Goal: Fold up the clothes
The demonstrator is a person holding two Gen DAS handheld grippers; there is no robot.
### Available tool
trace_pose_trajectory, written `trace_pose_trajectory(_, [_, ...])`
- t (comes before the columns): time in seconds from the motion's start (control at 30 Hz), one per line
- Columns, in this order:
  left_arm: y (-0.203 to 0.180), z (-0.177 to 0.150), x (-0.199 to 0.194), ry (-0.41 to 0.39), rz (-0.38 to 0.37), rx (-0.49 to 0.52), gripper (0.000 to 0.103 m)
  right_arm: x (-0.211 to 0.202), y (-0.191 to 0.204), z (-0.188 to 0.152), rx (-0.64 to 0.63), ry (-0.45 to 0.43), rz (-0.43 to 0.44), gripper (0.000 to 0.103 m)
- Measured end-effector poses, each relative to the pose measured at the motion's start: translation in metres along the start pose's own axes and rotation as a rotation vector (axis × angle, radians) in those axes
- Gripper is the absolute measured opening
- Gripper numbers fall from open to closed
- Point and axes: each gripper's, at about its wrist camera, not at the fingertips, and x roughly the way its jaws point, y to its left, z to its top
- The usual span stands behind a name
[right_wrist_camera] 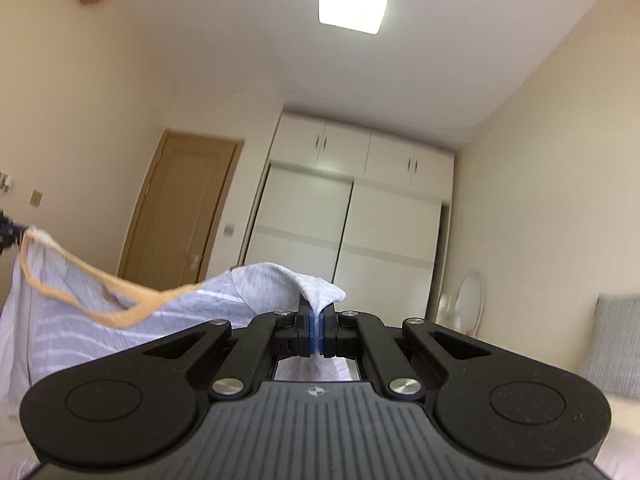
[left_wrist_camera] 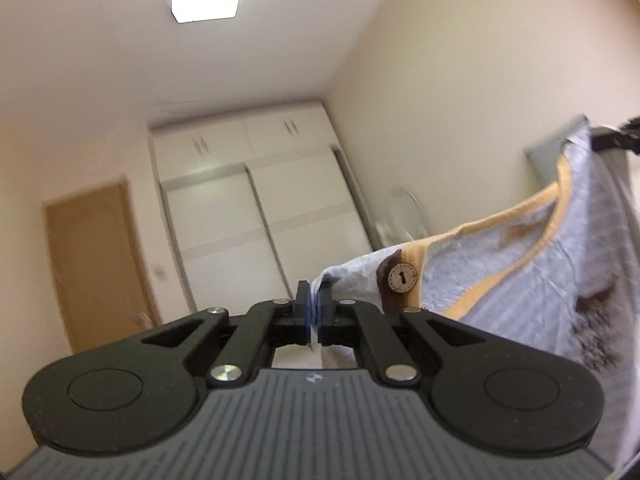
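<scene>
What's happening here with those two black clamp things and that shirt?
A person is holding a gripper in each hand to fold clothes. The left gripper and the right gripper are each clamped shut on an edge of a light striped shirt with a yellow neckline, lifted up in the air between them. It hangs spread out, not yet folded. A white wardrobe and a wooden door stand behind.

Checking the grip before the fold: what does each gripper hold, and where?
Both hold one striped shirt. The left gripper pinches the shoulder edge by the button; the right gripper pinches the opposite shoulder edge.
</scene>
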Motion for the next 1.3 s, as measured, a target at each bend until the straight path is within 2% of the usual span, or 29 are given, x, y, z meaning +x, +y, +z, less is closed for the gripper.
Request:
trace_pose_trajectory(0.17, [0.022,0.063,0.008,-0.144,0.117,0.035,0.002,0.006,-0.002,0.044,-0.046,-0.138,-0.020,0.000])
trace_pose_trajectory(0.3, [0.038,0.100,0.026,-0.220,0.191,0.046,0.002,0.025,-0.007,0.074,-0.086,-0.231,-0.027,0.000])
trace_pose_trajectory(0.47, [0.045,0.108,0.079,-0.191,0.247,0.066,0.002,0.069,-0.004,0.091,-0.174,-0.312,-0.043,0.000])
trace_pose_trajectory(0.57, [0.047,0.091,0.119,-0.114,0.260,0.068,0.002,0.111,0.000,0.080,-0.227,-0.294,-0.050,0.000])
trace_pose_trajectory(0.67, [0.044,0.041,0.188,0.003,0.255,0.074,0.002,0.180,0.004,0.041,-0.267,-0.208,-0.028,0.000])
trace_pose_trajectory(0.77, [0.034,-0.035,0.269,0.143,0.237,0.088,0.002,0.262,0.014,-0.025,-0.312,-0.082,0.000,0.000])
trace_pose_trajectory(0.9, [0.007,-0.174,0.375,0.362,0.201,0.097,0.004,0.382,0.030,-0.147,-0.321,0.146,0.041,0.000])
trace_pose_trajectory(0.97, [-0.005,-0.251,0.411,0.491,0.184,0.089,0.009,0.432,0.043,-0.215,-0.320,0.270,0.062,0.000])
trace_pose_trajectory(1.0, [-0.010,-0.289,0.426,0.563,0.180,0.075,0.018,0.454,0.052,-0.250,-0.324,0.350,0.082,0.001])
trace_pose_trajectory(1.03, [-0.014,-0.326,0.438,0.653,0.173,0.045,0.029,0.475,0.060,-0.283,-0.328,0.437,0.110,0.008])
trace_pose_trajectory(1.07, [-0.015,-0.359,0.449,0.741,0.161,0.009,0.031,0.495,0.068,-0.317,-0.331,0.523,0.137,0.026])
trace_pose_trajectory(1.13, [-0.011,-0.408,0.450,0.862,0.141,-0.055,0.029,0.519,0.085,-0.373,-0.346,0.667,0.181,0.036])
trace_pose_trajectory(1.2, [-0.008,-0.421,0.436,0.875,0.137,-0.069,0.029,0.524,0.095,-0.408,-0.328,0.738,0.202,0.036])
trace_pose_trajectory(1.3, [0.003,-0.423,0.411,0.874,0.133,-0.097,0.032,0.506,0.094,-0.428,-0.271,0.765,0.224,0.042])
